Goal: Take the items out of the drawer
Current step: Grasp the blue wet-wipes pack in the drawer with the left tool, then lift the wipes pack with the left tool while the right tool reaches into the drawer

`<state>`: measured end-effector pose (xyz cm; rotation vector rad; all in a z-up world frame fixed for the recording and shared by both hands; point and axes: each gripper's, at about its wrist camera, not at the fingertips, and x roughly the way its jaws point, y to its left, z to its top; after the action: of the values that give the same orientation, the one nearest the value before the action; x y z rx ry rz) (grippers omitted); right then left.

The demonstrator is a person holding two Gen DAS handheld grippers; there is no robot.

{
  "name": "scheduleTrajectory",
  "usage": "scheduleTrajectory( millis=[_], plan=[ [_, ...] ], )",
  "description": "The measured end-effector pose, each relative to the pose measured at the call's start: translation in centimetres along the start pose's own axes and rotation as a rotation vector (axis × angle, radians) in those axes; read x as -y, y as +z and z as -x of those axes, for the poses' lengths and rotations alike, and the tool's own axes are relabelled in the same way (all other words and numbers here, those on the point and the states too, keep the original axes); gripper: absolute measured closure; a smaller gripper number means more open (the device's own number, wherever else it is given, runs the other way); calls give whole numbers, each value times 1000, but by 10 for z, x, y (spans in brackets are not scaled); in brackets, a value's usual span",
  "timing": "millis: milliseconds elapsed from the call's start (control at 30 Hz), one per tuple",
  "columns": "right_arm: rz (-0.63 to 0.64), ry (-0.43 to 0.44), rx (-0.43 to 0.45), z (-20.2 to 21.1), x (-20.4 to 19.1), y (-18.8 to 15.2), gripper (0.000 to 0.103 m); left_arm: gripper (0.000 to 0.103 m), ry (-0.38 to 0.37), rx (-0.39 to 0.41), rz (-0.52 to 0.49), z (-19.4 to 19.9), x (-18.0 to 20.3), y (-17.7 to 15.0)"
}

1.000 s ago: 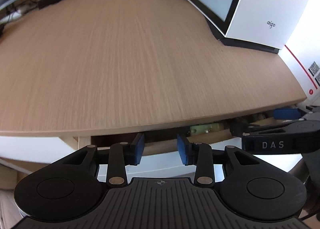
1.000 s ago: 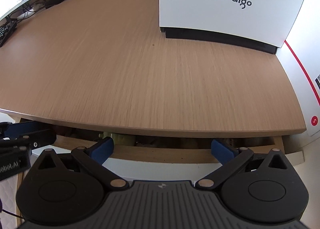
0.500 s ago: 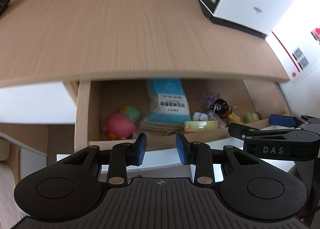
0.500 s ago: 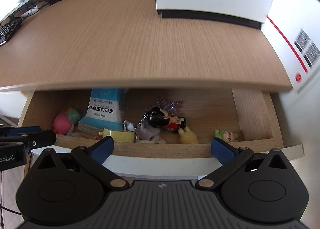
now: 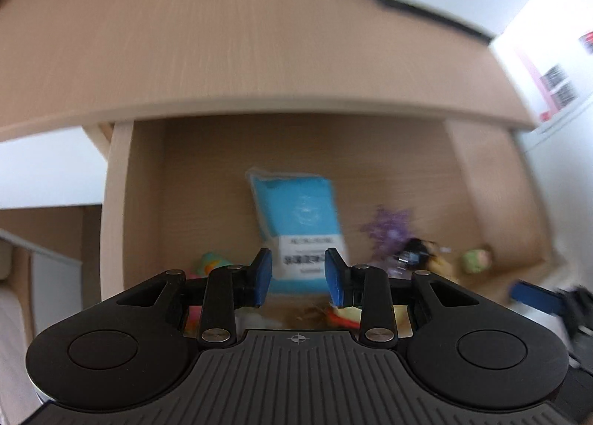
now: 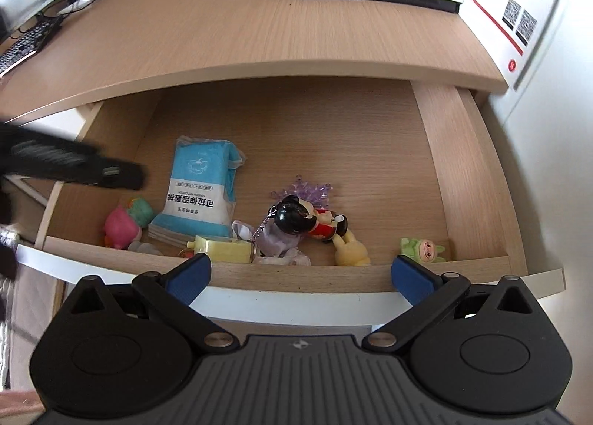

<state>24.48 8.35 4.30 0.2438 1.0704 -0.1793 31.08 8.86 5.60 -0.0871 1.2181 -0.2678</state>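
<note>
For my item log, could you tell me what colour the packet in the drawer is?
Light blue with a white label, clearest in the right wrist view: packet, drawer.

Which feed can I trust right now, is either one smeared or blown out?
Left wrist view: heavy motion blur, the blue packet and toys smeared, its label unreadable, the right edge washed out white. Right wrist view: sharp on the drawer contents, only the left claw is a dark smear; fisheye bends the desk edge.

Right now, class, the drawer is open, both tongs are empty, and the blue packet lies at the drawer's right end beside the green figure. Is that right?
One error: the blue packet lies left of centre, by the pink toy. The green figure sits alone at the right, as the right wrist view shows.
</note>
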Motion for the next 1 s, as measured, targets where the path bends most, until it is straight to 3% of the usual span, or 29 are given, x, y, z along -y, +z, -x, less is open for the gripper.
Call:
scheduleTrajectory(
  millis=[100, 200, 300, 433, 500, 633, 733, 833, 900, 1000],
  plan=[
    [10, 22, -28, 5, 5, -4, 0, 69, 10, -18, 11, -14, -1, 3],
    [-44, 49, 3, 12, 17, -2, 0, 69, -6, -19, 43, -24, -4, 8],
    [-79, 41, 33, 17, 25, -2, 0, 69, -27, -75, 21, -46, 1, 16],
    [-115, -20, 39, 17, 30, 5, 0, 45, -37, -107, -6, -65, 11, 28],
    [-137, -43, 40, 22, 32, 8, 0, 39, -22, -118, -49, -75, 20, 30],
    [-97, -132, 36, 28, 31, 13, 0, 40, -15, -141, -89, -85, 21, 27],
    [-54, -173, 38, 31, 29, 18, 0, 48, -76, -125, -68, -77, 9, 28],
    [-23, -184, 28, 23, 27, 25, 0, 50, -144, -89, -44, -51, -8, 23],
    [-4, -137, 27, 15, 26, 31, 0, 50, -185, -35, -69, -28, -21, 21],
    [22, -29, -8, -15, 23, 43, 0, 50, -234, 1, 14, 13, -45, 23]
  ],
)
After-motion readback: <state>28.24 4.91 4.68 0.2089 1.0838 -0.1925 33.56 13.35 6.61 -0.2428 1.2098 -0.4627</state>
